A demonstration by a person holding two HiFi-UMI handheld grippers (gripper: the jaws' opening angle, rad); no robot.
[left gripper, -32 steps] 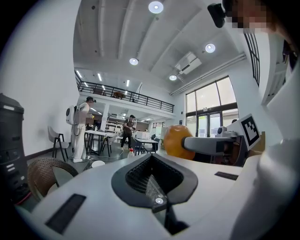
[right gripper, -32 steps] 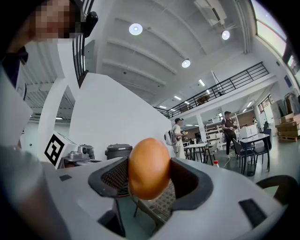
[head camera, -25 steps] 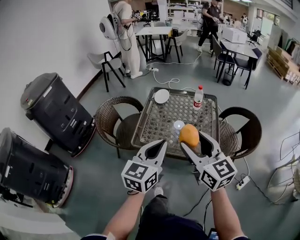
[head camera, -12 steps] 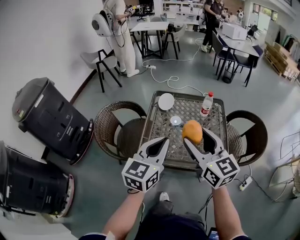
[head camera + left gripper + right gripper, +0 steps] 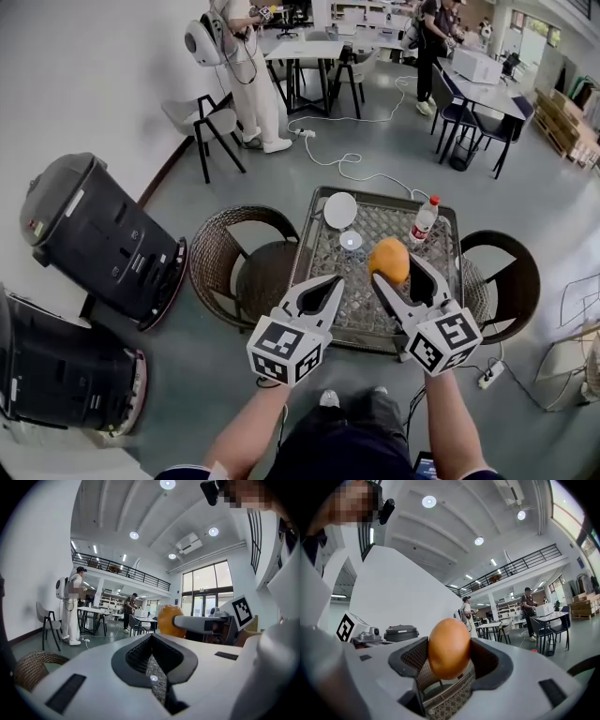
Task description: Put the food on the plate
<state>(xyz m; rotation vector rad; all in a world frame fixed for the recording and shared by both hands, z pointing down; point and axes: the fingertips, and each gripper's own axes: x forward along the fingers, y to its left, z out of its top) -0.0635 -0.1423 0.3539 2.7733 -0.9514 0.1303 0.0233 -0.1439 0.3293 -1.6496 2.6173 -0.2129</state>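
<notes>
Halfway, probably — holding round orange fruit [image 5: 388, 258] across its middle in right gripper [image 5: 395, 269], high above table [image 5: 373, 223], well short of plate [image 5: 339, 210]; likely smooth, firm, roll-prone. With left gripper [image 5: 316, 298] closed on nothing.

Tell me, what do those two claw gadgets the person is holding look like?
Both are matching white tools. The left gripper and right gripper each have two long, tapering jaws lined with dark textured pads, and at the base a white cube printed with black square markers. No cables show. The person's forearms are unsleeved.
</notes>
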